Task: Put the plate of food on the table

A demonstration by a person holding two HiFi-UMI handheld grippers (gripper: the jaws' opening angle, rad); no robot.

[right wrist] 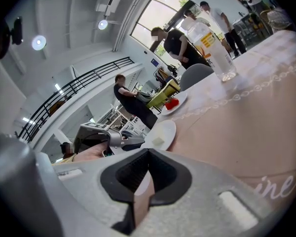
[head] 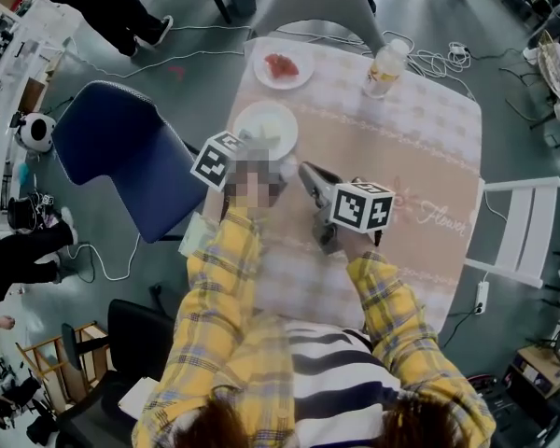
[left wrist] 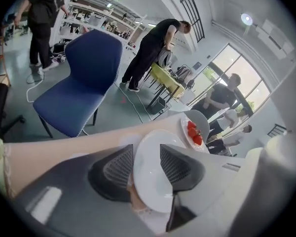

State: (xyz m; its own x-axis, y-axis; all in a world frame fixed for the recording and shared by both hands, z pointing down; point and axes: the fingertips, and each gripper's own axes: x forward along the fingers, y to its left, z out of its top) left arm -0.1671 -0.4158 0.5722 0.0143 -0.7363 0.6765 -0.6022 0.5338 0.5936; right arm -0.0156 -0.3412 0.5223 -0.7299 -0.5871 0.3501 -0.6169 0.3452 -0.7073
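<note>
The left tongs (left wrist: 146,151) stand apart around the plate of food (left wrist: 153,186) lying on the worktop (head: 406,157), the right tongs (right wrist: 148,153) closed and empty nearby, so drawing back askew could snag its rim and drag it off the edge.

— On the table (head: 420,157), upper part of the head view?
— Plate of strawberries (head: 283,68) by the far edge; to its right, well apart, a bottle (head: 385,68), upright.
— Below the strawberries?
— Second plate (head: 266,127), at the table's left edge; sits between the left gripper's (left wrist: 147,149) jaws.
— Right gripper (head: 308,171)?
— Hangs over the table's middle, lower right of that plate.
— Around the table?
— Left chair (head: 121,157) beside the left edge, right chair (head: 527,222) beside the right edge, top chair (head: 322,3) behind the far edge.
</note>
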